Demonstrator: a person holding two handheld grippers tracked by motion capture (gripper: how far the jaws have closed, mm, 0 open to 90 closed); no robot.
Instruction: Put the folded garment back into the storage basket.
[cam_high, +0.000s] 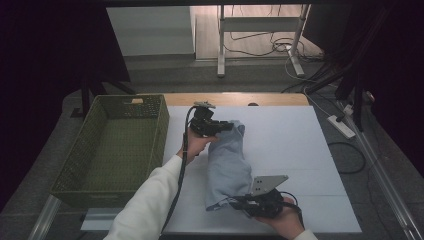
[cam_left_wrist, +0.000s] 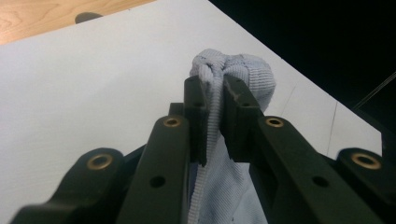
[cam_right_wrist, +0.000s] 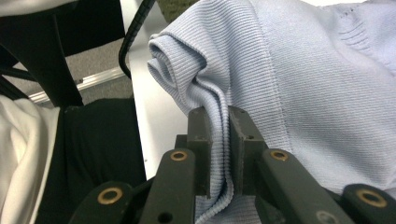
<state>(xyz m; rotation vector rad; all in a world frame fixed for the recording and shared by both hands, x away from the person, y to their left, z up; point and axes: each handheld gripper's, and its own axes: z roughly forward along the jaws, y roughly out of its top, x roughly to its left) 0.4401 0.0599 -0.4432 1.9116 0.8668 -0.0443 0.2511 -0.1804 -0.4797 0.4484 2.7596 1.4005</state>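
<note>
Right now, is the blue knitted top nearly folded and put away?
Partly. Done: the light blue ribbed knit garment is already bundled into a narrow roll on the white table. In hand: the left gripper pinches its far end and the right gripper its near end. Probably left: moving it into the green woven basket, which holds no garment yet.

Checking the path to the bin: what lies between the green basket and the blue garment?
In the high view, bare white board, crossed by the left hand and its cable, separates the green basket from the blue garment.
</note>
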